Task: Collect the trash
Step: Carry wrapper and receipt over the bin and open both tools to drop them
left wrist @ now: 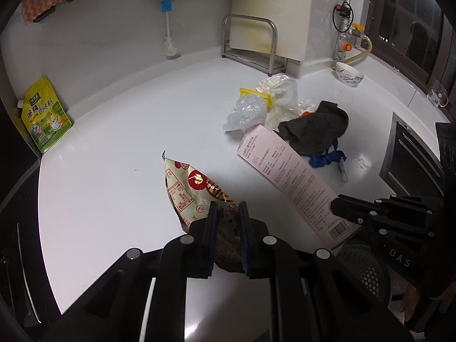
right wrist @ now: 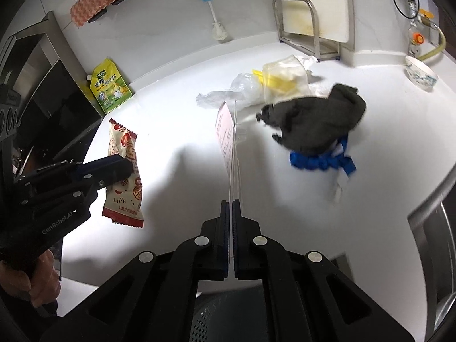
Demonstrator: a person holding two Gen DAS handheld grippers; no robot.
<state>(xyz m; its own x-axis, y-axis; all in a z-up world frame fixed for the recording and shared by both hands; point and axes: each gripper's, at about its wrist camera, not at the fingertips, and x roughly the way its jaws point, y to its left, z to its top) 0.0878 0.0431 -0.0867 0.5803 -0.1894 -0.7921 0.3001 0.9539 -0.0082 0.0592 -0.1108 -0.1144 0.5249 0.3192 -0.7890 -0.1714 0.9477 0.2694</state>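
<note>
left claw (left wrist: 228, 208) closed on the red-and-cream snack wrapper (left wrist: 193, 191); wrapper held up off the white bench (left wrist: 114, 142), its torn tip pointing away from the camera. in the right wrist view the same wrapper (right wrist: 125, 171) shows the word "love" near its lower edge, above a line of chinese print too small to read; the left claw body (right wrist: 108, 168) there carries the marking "genrobot.ai".

right claw (right wrist: 230, 205) closed on a flat pink sheet of packaging (right wrist: 225, 134), seen edge-on along the fingers. from the left wrist view the sheet (left wrist: 287, 176) is a long pink card with dense chinese text and a barcode at its near end; the right claw (left wrist: 342, 208) pinches it near that end, and its housing reads "das".

both claws sit low at the near edge of the bench, fingers aimed toward the back wall. a bare hand (right wrist: 37, 279) grips the left handle.

remaining trash mid-bench: crumpled clear plastic bag (left wrist: 245, 111), clear cup with yellow piece (left wrist: 282, 97), dark grey cloth (left wrist: 316, 128) lying on a blue strap (left wrist: 327, 158).

green-yellow seasoning pouch (left wrist: 45, 116) with chinese lettering stands against the left wall. patterned bowl (left wrist: 349, 74) at the back right corner. a perforated dark bin (right wrist: 228, 313) lies under the right claw.
</note>
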